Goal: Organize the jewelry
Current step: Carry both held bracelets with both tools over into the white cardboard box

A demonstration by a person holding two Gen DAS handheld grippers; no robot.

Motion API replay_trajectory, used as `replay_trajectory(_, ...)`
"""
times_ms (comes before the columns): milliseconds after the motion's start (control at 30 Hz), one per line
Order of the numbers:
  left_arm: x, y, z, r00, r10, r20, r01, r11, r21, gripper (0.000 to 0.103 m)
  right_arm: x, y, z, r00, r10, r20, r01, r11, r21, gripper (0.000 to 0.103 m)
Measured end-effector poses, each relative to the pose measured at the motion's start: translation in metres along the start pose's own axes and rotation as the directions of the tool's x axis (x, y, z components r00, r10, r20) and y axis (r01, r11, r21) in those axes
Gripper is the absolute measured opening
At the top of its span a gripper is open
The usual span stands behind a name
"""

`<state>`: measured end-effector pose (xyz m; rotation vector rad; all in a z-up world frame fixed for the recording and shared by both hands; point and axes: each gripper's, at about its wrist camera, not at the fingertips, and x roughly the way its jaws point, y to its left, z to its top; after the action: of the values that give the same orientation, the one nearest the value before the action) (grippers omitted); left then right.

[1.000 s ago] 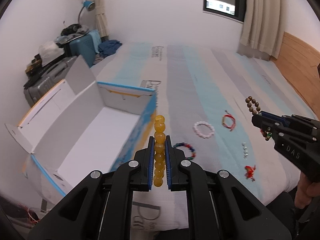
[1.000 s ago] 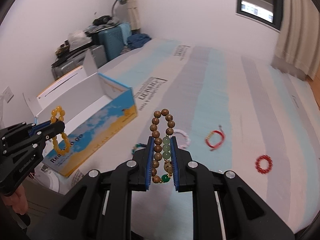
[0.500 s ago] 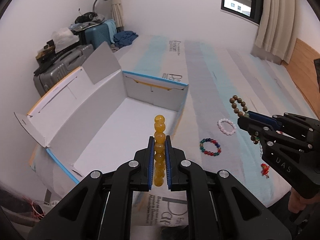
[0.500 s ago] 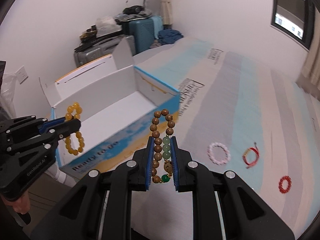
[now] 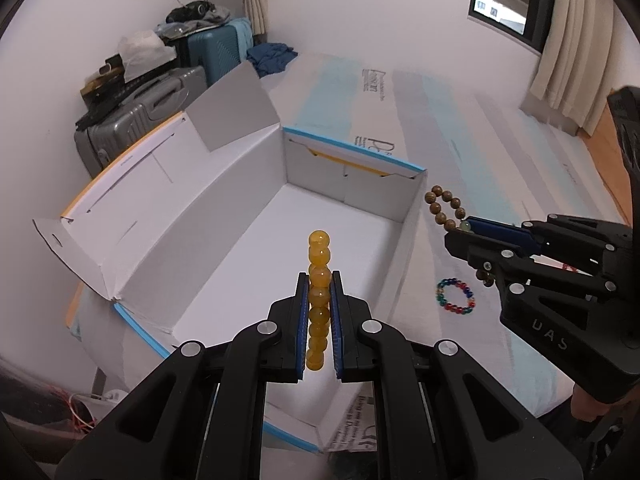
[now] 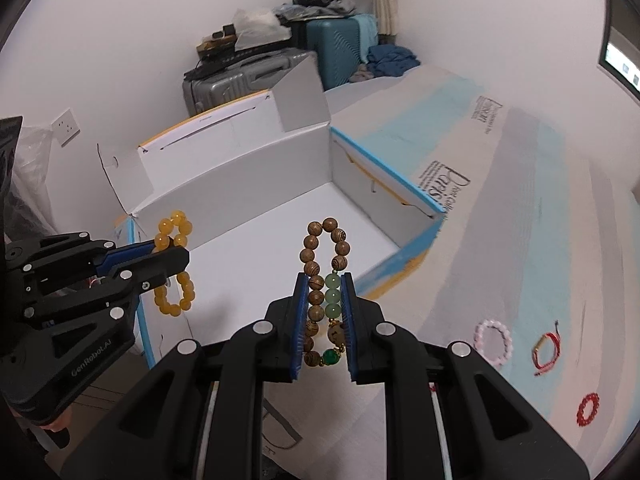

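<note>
Holding: left claw (image 5: 319,312) is clamped tight on a yellow amber-coloured bead bracelet (image 5: 319,276), seen edge-on, top beads poking up past the tips
Right claw: right claw (image 6: 325,316) is pinched nearly closed on a brown wooden bead bracelet with a few pale green beads (image 6: 326,264), loop standing up above the pads
Where they are: both bracelets hang in the air over the open white cardboard box with blue edges (image 5: 352,168); the yellow one sits over the box floor, the wooden one right by the box's right-hand rim in the left wrist view
Box edges: four white inner walls, blue trim on the rims, one long lid flap folded out to the left plus a smaller flap sticking up at the far corner; box sits at the near-left corner of the bed
Room to move: box floor looks bare and wide open, so lots of space inside; the two claws are near each other but apart
Bed: striped pale blue, grey and white mattress cover (image 6: 540,184), mostly bare past the box
Count, held: 2 bracelets, one per claw
Count, loose on the bed: 4 in total. One multicoloured bead bracelet (image 5: 456,295) just right of the box, one pale pink bead bracelet (image 6: 493,342), one red cord bracelet (image 6: 546,354), one red bead ring (image 6: 588,409)
Background: 2 suitcases by the wall, one grey (image 6: 244,76) and one teal (image 6: 340,46), clutter piled on top
</note>
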<state>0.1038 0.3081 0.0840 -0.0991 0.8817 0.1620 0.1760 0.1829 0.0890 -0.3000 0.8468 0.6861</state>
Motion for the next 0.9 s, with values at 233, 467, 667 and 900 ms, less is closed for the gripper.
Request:
replay_trajectory(233, 0.021, 0.022, 0.007, 0.998, 0.017, -0.060, -0.017, 1.000, -0.005, 0.009, 0.034, 0.014, 0.021, 0.994, 0.040, -0.097, -0.041, 0.999, -0.005, 0.015)
replay_trajectory(467, 0.048, 0.034, 0.008, 0.991, 0.005, -0.137, -0.005, 1.000, 0.003, 0.009, 0.069, 0.023, 0.033, 0.979, 0.063, -0.193, -0.067, 0.998, -0.015, 0.015)
replay_trajectory(667, 0.072, 0.044, 0.010, 0.978, -0.002, -0.210, 0.003, 1.000, 0.007, 0.009, 0.104, 0.027, 0.038, 0.957, 0.068, -0.283, -0.072, 0.997, -0.002, 0.015)
replay_trajectory(900, 0.112, 0.054, 0.015, 0.938, -0.034, -0.344, 0.030, 0.999, -0.017, 0.009, 0.145, 0.028, 0.038, 0.911, 0.082, -0.404, -0.078, 0.997, 0.027, 0.015)
